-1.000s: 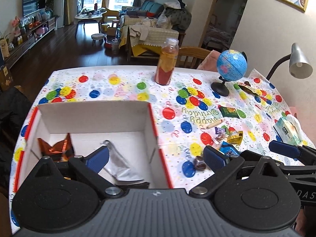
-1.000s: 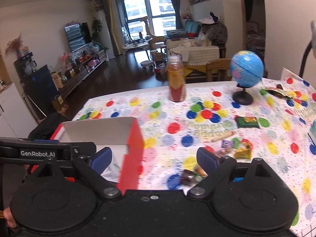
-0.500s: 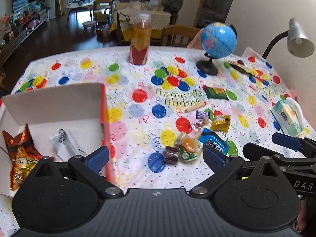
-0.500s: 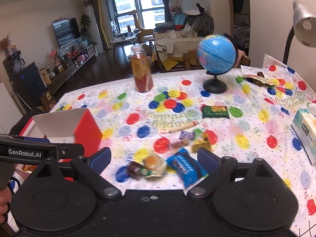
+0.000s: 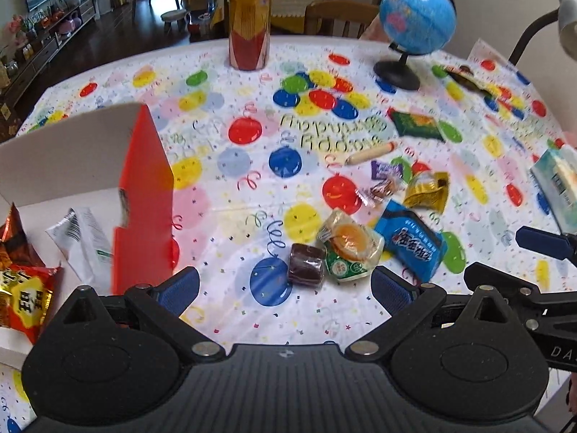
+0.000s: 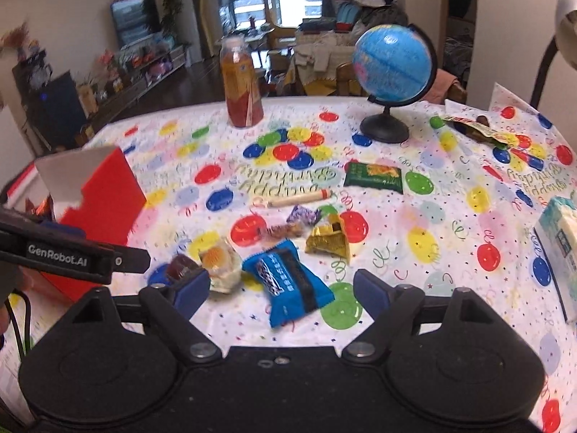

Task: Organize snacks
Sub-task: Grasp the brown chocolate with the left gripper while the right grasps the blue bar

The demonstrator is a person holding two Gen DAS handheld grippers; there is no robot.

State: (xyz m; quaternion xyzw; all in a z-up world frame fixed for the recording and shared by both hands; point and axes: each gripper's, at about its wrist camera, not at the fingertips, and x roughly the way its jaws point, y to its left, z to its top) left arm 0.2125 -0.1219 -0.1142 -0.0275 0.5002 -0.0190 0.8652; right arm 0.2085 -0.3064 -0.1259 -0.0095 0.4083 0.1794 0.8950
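The table [image 5: 223,216], under a balloon-print birthday cloth, is crowded. At nine o'clock sits the red-sided box [image 5: 144,187]. At twelve, a juice bottle [image 5: 249,25]; at one, a globe [image 5: 414,21]. Dead centre: brown candy [image 5: 305,263], a round cake pack [image 5: 349,249], a blue packet [image 5: 411,241], a gold wrapper [image 5: 427,189]. Past them, a green packet [image 5: 418,124] and a pale stick [image 5: 371,152]. At three, a tissue pack [image 5: 559,184].

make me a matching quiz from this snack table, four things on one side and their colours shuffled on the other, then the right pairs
Things:
1. globe
2. chip packet
3. pyramid-shaped sweet
4. box's outer wall

Colours:
A. gold
B. red
C. blue
D. green

Pairs: 1-C, 2-D, 3-A, 4-B
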